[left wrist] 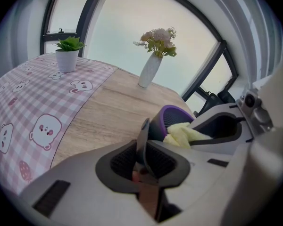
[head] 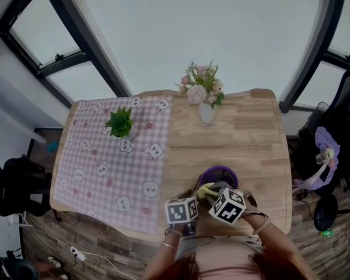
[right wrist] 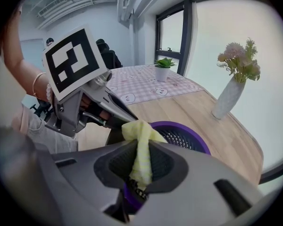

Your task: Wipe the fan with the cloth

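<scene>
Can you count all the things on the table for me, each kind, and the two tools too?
Fan: 1
Yellow cloth: 1
Potted plant: 1
Vase of flowers: 1
Checked mat: 1
Tools: 2, the left tool shut on the fan, the right tool shut on the cloth
Total: 7

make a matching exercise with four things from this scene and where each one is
Things:
1. potted plant
2. vase
3. cloth
4. fan

Places:
a. between the right gripper's jaws
b. on the checked tablecloth
c. clamped in the left gripper
d. on the table's bare wood

Pairs: 1-b, 2-d, 3-a, 4-c
</scene>
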